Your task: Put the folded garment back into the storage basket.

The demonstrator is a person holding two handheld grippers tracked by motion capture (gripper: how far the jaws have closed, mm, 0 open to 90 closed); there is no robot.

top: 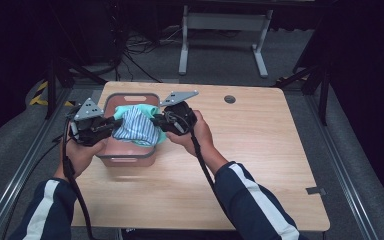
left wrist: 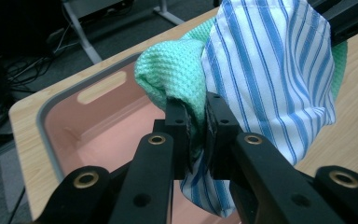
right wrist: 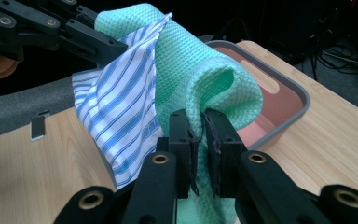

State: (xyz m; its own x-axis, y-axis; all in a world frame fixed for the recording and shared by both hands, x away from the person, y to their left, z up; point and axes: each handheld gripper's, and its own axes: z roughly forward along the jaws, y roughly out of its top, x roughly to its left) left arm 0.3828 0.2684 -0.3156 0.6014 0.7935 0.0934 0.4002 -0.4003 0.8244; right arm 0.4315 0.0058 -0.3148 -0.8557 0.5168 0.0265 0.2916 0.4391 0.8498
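two cloths: one green waffle cloth (right wrist: 205, 60), one blue-striped cloth (left wrist: 270, 70). one pink bin (top: 130, 156), left of centre frame. two grippers (top: 111, 123) (top: 156, 119), one table (top: 260, 150).

Dim room, grey carpet floor (top: 220, 60), white desk frame (top: 225, 35) behind, tangled floor cables (top: 135, 50), wooden table (top: 260, 150)

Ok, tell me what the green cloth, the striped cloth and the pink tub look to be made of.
Green cloth: soft woven fabric with a matte waffle texture, probably cotton or microfibre.
Blue-and-white striped cloth: thin, smooth woven fabric, like shirting; a stitched hem shows.
Pink rectangular tub: likely moulded plastic, smooth with a slight sheen; its grey rim looks matte, perhaps rubbery.
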